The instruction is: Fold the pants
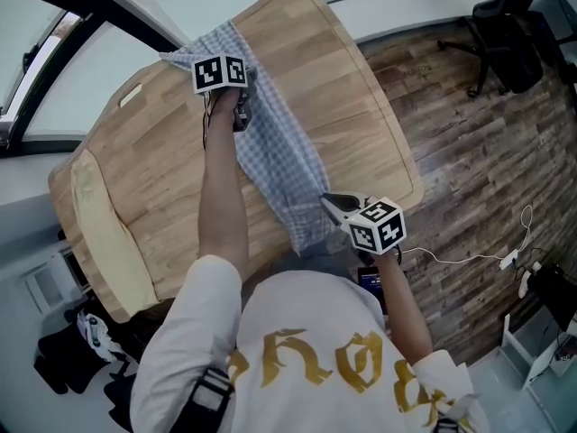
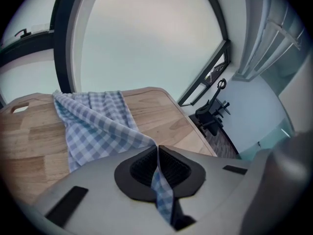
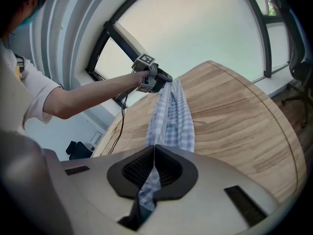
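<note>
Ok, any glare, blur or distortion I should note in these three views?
Head view: soft, even daylight, no hard shadows, sharp; the wooden table has edges that bow from the wide lens. Left gripper view: fisheye with dark corners, window washed out pale, checked pants crisp. Right gripper view: same dark rim, window panes blown out, wood grain clear.

Your head camera looks steeply down from above your shoulders onto the wooden table point(image 1: 347, 88), near enough to take in the full length of the checked pants point(image 1: 281, 156). The left gripper view sits close behind its own jaws and faces along the table toward the window point(image 2: 146, 38); the right gripper view, set likewise, faces up the table toward the left gripper point(image 3: 164, 78). All three views share the pants and the tabletop.
</note>
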The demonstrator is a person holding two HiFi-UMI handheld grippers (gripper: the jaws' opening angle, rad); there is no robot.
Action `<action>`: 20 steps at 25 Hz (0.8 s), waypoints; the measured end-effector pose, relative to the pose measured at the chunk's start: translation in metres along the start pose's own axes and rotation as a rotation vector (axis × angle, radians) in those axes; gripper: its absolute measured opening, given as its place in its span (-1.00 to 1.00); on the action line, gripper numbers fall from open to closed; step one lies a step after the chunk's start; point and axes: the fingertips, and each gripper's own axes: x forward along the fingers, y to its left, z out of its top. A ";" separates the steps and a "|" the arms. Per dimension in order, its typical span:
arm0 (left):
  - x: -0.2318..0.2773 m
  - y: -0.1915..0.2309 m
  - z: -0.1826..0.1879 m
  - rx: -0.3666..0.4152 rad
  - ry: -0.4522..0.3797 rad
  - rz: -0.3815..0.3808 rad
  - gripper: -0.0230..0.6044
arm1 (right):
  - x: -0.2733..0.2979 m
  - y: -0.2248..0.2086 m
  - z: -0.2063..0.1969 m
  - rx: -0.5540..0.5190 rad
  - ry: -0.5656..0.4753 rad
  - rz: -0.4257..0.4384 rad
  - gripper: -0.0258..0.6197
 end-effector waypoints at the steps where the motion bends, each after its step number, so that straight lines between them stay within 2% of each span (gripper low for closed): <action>1: 0.007 -0.001 -0.002 0.007 0.015 0.008 -0.79 | 0.000 -0.008 -0.004 0.012 0.008 -0.007 -0.83; 7: 0.048 0.005 -0.025 0.021 0.106 0.054 -0.79 | 0.008 -0.051 -0.030 0.008 0.091 -0.067 -0.83; 11: 0.061 0.010 -0.035 0.015 0.124 0.077 -0.78 | 0.016 -0.072 -0.039 -0.036 0.146 -0.123 -0.83; 14: 0.066 0.008 -0.040 0.007 0.132 0.064 -0.78 | 0.017 -0.078 -0.042 -0.051 0.164 -0.133 -0.83; 15: 0.067 0.006 -0.040 0.002 0.133 0.053 -0.75 | 0.018 -0.078 -0.042 -0.052 0.165 -0.129 -0.83; 18: 0.069 -0.005 -0.039 -0.004 0.137 0.009 -0.40 | 0.018 -0.079 -0.044 -0.063 0.180 -0.130 -0.82; 20: 0.068 -0.011 -0.039 0.015 0.144 -0.003 -0.27 | 0.017 -0.080 -0.045 -0.065 0.192 -0.138 -0.74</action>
